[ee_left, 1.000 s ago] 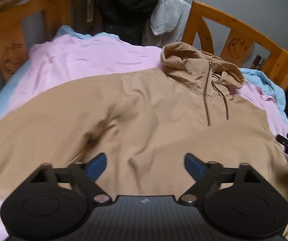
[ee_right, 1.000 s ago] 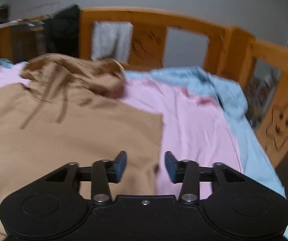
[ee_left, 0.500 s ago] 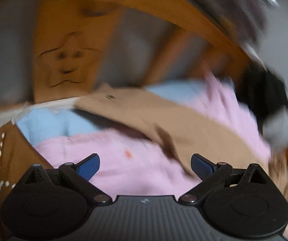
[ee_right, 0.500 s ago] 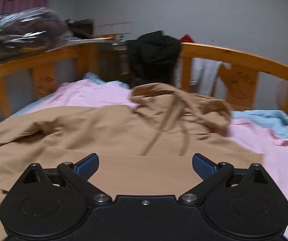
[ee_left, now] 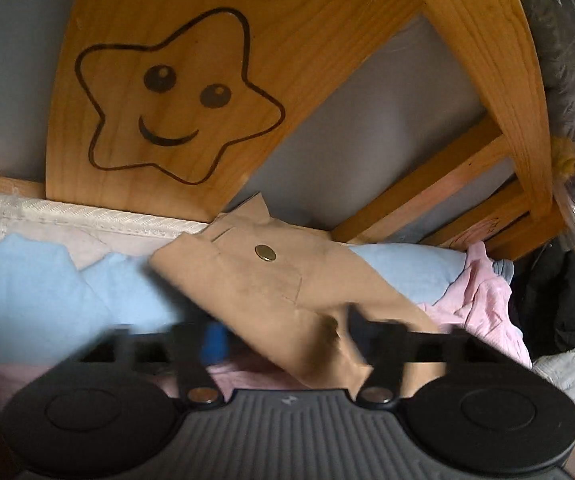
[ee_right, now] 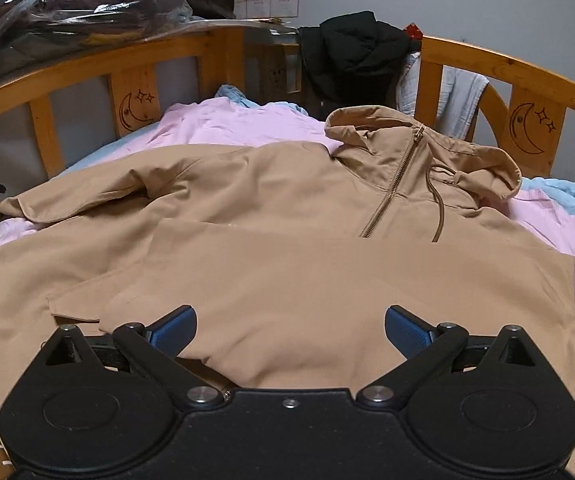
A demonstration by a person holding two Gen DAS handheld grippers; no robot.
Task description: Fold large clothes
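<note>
Our left hand-held gripper [ee_left: 283, 340] closes, blurred, apparently around the tan hooded jacket's snap-buttoned cuff [ee_left: 271, 280] on the bed; the right hand-held gripper [ee_right: 290, 330] gapes wide, empty. We should grip squarely before folding.

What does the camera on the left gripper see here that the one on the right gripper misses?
Only the left wrist view shows the smiling star burned into the bed rail, and the tan jacket's sleeve cuff with its metal snap; the left gripper is closing, blurred, with that sleeve between its fingers.

Only the right wrist view shows the jacket's hood, half zipper, drawstring, the moon-and-stars carvings, and the open right gripper over the hem.

Both show the tan hooded jacket, pink sheet, blue blanket and wooden bed frame.
</note>
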